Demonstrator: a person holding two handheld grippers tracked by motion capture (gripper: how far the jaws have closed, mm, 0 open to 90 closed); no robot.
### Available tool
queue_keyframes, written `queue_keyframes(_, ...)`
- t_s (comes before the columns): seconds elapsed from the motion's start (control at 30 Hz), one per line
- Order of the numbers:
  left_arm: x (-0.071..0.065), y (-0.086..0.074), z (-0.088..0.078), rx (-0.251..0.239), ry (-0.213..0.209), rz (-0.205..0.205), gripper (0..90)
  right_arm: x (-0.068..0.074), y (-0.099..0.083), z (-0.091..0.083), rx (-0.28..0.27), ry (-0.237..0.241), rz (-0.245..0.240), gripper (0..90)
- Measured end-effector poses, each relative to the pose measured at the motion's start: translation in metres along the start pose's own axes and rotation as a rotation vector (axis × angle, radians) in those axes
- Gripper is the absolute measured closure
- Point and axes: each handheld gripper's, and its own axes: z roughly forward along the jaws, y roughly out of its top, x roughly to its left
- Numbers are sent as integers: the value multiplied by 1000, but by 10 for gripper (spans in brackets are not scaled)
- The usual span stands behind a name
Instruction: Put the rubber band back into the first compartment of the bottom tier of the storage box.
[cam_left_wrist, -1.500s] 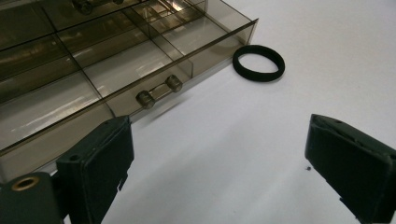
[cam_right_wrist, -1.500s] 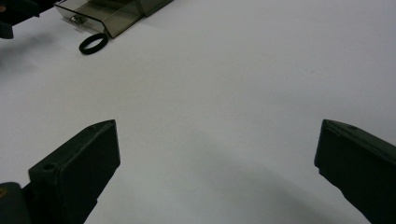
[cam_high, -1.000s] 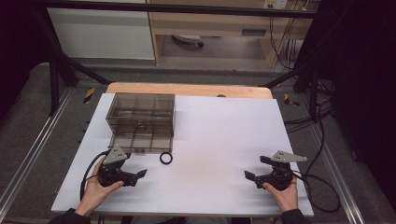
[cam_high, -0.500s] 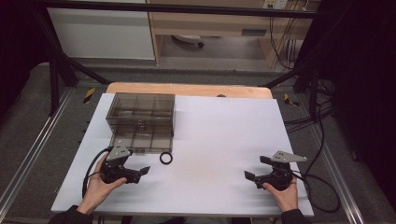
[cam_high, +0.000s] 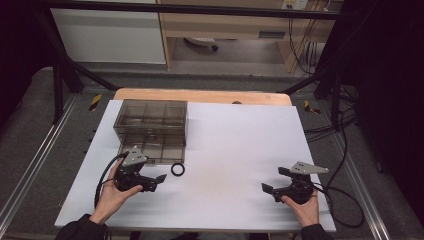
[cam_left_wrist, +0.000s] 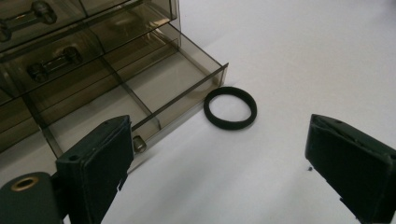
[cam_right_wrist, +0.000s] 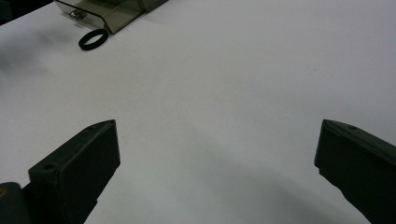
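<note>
- Black ring (cam_high: 177, 170): lies flat on the white surface (cam_high: 240, 150), just beside the front corner of the open bottom drawer (cam_left_wrist: 140, 98) of the smoky clear drawer box (cam_high: 151, 125).
- Left claw (cam_high: 159, 178): jaws apart, near the ring, pointing toward it.
- Right claw (cam_high: 270, 187): jaws apart over bare surface, well apart from the ring.
</note>
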Motion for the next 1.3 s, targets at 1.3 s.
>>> queue_keyframes(1.3,-25,16,45,96,-18,24,194,0,0,1,8,-4,-9,7)
